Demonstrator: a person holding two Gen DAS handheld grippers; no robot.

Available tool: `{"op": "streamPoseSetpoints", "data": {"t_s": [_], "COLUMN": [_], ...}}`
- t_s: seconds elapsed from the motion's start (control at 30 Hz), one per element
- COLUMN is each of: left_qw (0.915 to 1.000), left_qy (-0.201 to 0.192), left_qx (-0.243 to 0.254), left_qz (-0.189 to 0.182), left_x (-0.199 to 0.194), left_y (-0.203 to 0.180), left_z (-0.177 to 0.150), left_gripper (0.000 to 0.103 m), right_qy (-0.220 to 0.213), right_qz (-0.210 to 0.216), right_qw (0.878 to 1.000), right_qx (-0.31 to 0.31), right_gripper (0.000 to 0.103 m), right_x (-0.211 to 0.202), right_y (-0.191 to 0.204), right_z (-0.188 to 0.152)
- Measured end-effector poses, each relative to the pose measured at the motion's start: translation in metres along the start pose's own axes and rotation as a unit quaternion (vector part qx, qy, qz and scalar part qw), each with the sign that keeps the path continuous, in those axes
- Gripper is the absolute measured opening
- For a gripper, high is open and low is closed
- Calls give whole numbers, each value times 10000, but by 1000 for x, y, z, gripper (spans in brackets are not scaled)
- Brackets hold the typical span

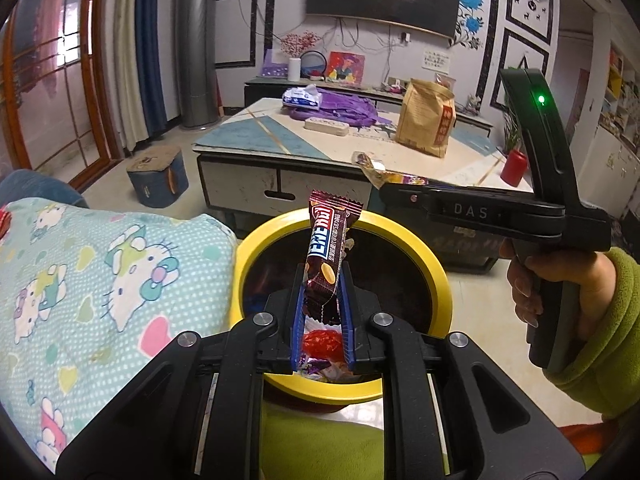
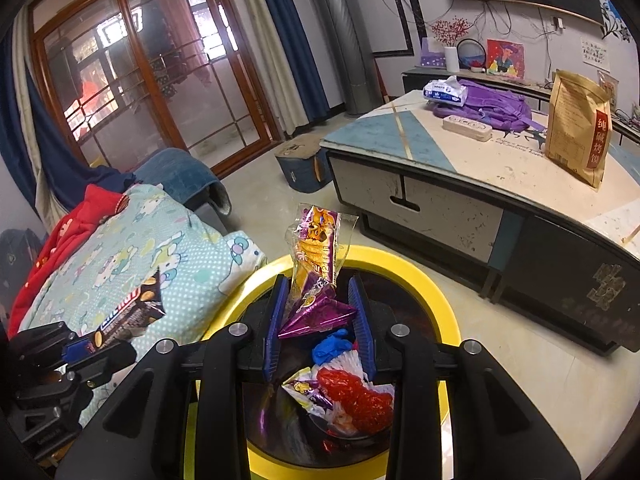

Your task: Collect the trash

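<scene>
The desk [image 2: 500,168] stands well behind, carrying a brown bag [image 2: 578,128], a purple backpack [image 2: 492,106] and a tissue pack [image 2: 446,92], none of it within reach at this moment. To the left a Hello Kitty quilt [image 1: 104,280] lies bunched right beside the bin [image 1: 436,272], whose yellow rim sits directly under both tools, so anything let go should fall inside. The bin already holds a red net [image 2: 356,396], a blue glove [image 2: 330,344] and other wrappers, which suggests the collecting is well along. The left gripper [image 1: 322,304] has its jaws pinching the lower end of a chocolate bar wrapper [image 1: 328,248], which stands up over the bin's opening, probably held there for dropping. The right gripper [image 2: 320,320] shows its jaws spread wider than the purple snack wrapper [image 2: 316,272] between them; the wrapper leans against the left pad and I cannot tell whether it is truly gripped or merely resting before it falls. In the left view this wrapper [image 1: 380,172] sticks out from the tip of that tool, over the bin's far rim. The likely next step is releasing both pieces into the bin.
</scene>
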State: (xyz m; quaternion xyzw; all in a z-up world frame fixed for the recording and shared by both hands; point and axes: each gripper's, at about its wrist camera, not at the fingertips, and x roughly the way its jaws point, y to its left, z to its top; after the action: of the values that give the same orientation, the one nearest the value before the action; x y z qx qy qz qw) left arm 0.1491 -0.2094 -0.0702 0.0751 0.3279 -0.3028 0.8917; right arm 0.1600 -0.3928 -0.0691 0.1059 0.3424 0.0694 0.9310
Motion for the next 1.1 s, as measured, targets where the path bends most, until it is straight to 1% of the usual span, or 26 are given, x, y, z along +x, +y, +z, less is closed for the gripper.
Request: {"op": "streamPoseSetpoints", "data": {"t_s": [0.3,0.37,0.43,0.47,0.53,0.57,0.6,0.67,0.7,0.73,0.77,0.8,0.83,0.9,1.03,1.1], "left_qw": [9995,9993,9992,9992,9992,9993,9993,9995,9995,9996,9996,9996,9996,9995,9985,9976], "left_qy": [277,325,344,346,349,341,330,303,289,268,244,231,208,146,34,-32], "left_qx": [162,180,176,176,174,165,144,93,77,55,23,-7,-55,-170,-332,-393], "left_qz": [-69,-49,-44,-44,-36,1,29,53,72,109,140,156,172,243,426,565], "left_x": [25,30,34,35,36,36,36,34,33,31,29,26,23,16,0,-9], "left_y": [-9,-9,-9,-9,-9,-8,-7,-4,-4,-2,0,1,3,9,20,26], "left_z": [-5,-4,-4,-3,-1,-1,-1,-1,-2,-2,-2,-2,-1,0,-1,-3], "left_gripper": [11,13,23,31,35,41,49,57,64,68,76,82,85,92,92,92], "right_qy": [151,143,101,87,58,44,25,-15,-37,-85,-118,-156,-204,-314,-469,-513], "right_qz": [-3,-7,-16,-20,-5,-2,-3,-14,-17,-22,-29,-40,-53,-64,-40,-17], "right_qw": [9997,9995,9995,9994,9993,9992,9992,9991,9991,9991,9991,9991,9991,9989,9984,9984], "right_qx": [200,267,306,322,364,385,404,418,417,413,406,392,372,355,299,227], "right_gripper": [31,34,36,37,40,45,46,50,54,56,60,61,64,74,83,91], "right_x": [13,13,12,12,10,10,9,7,6,3,2,-1,-4,-12,-25,-29], "right_y": [-9,-12,-15,-16,-18,-19,-20,-21,-20,-20,-20,-19,-17,-15,-3,4], "right_z": [-7,-7,-7,-6,-6,-6,-6,-5,-4,-4,-3,-3,-3,-2,-1,0]}}
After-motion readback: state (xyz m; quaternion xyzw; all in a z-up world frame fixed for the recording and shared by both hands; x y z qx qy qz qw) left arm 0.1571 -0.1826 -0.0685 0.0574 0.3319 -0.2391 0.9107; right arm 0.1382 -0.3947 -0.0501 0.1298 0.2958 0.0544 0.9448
